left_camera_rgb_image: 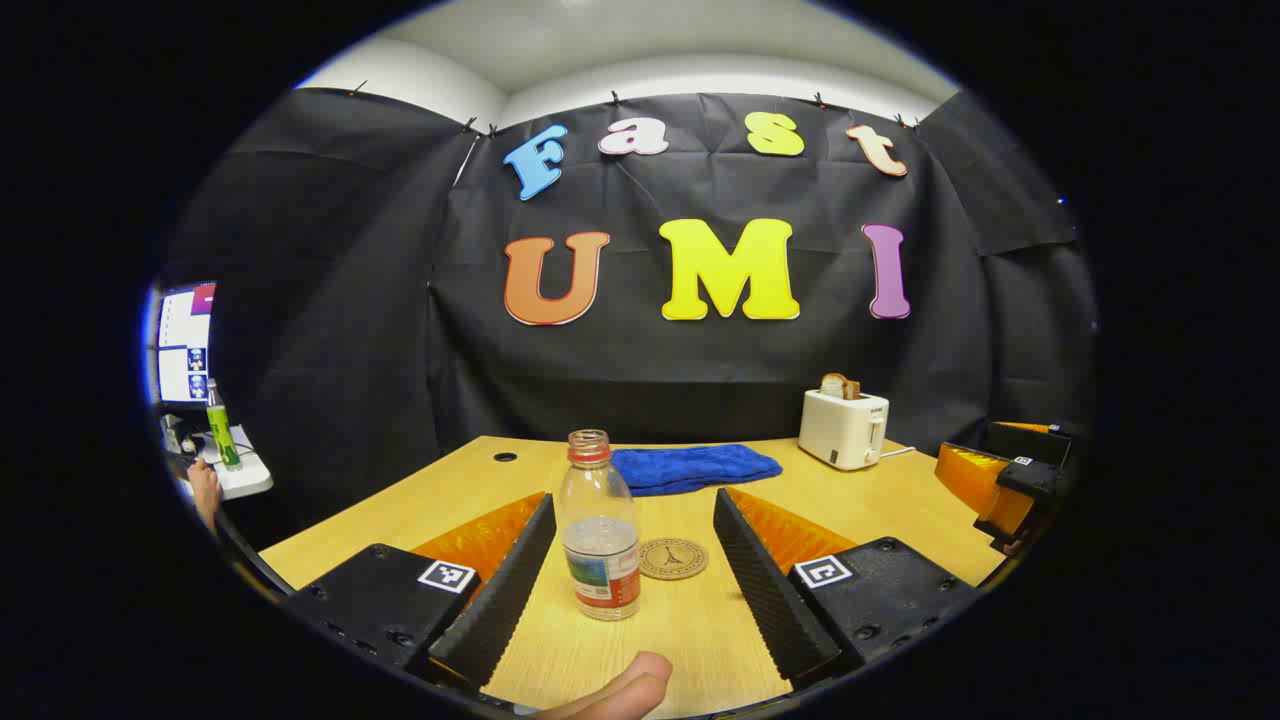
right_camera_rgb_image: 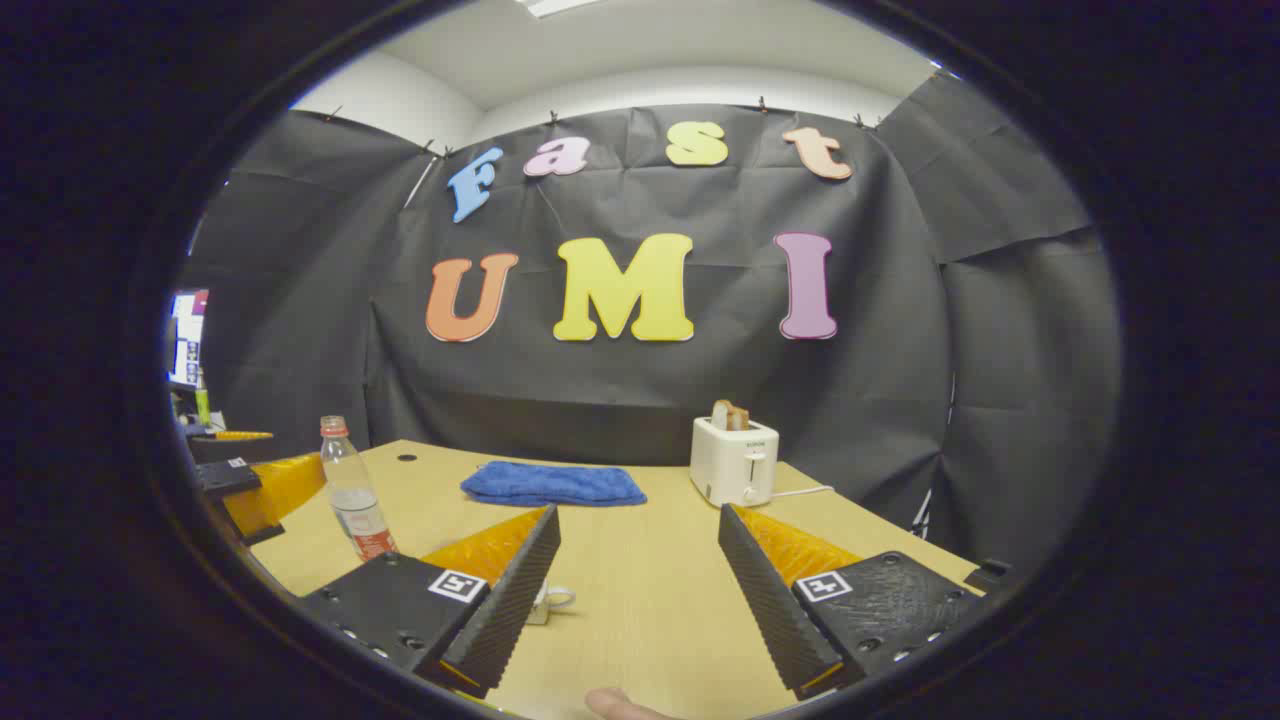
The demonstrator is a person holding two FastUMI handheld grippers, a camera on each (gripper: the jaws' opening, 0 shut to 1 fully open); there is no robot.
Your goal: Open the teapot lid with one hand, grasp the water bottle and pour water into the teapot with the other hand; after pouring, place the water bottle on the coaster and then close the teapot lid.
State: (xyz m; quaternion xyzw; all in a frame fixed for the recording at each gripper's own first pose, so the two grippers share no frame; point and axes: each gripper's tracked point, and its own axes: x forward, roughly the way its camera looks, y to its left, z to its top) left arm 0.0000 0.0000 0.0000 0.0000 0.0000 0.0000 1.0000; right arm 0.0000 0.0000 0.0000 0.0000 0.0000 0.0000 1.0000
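Clearly, surface: the wooden surface (left_camera_rgb_image: 880, 500) is filling the lower half of both views, carrying everything below.
Background things: a blue towel (left_camera_rgb_image: 695, 467) is lying at centre frame in the left gripper view, and a white toaster (left_camera_rgb_image: 843, 428) with bread in it is standing to its right; neither seems to belong to the task.
Left gripper: the left gripper (left_camera_rgb_image: 635, 560) is sitting low at bottom centre of its own view, its fingers (left_camera_rgb_image: 505, 585) standing wide apart and holding nothing.
Right gripper: the right gripper (right_camera_rgb_image: 640, 575) is likewise spreading its fingers (right_camera_rgb_image: 765, 590) wide at the bottom of the right gripper view, gripping nothing.
Water bottle: the water bottle (left_camera_rgb_image: 598, 525) is standing upright, long axis vertical, cap off, directly between the left fingers and slightly nearer the left-hand one in the frame, untouched by either.
Same bottle, other view: in the right gripper view it is standing far off at the left edge, so the left gripper is judged much the nearer.
Coaster: the round coaster (left_camera_rgb_image: 673, 558) is lying flat just right of the bottle's base.
Teapot: only a small white handle-like piece (right_camera_rgb_image: 550, 600) is peeking out beside the right gripper's left-hand finger; whether it is the teapot cannot be told.
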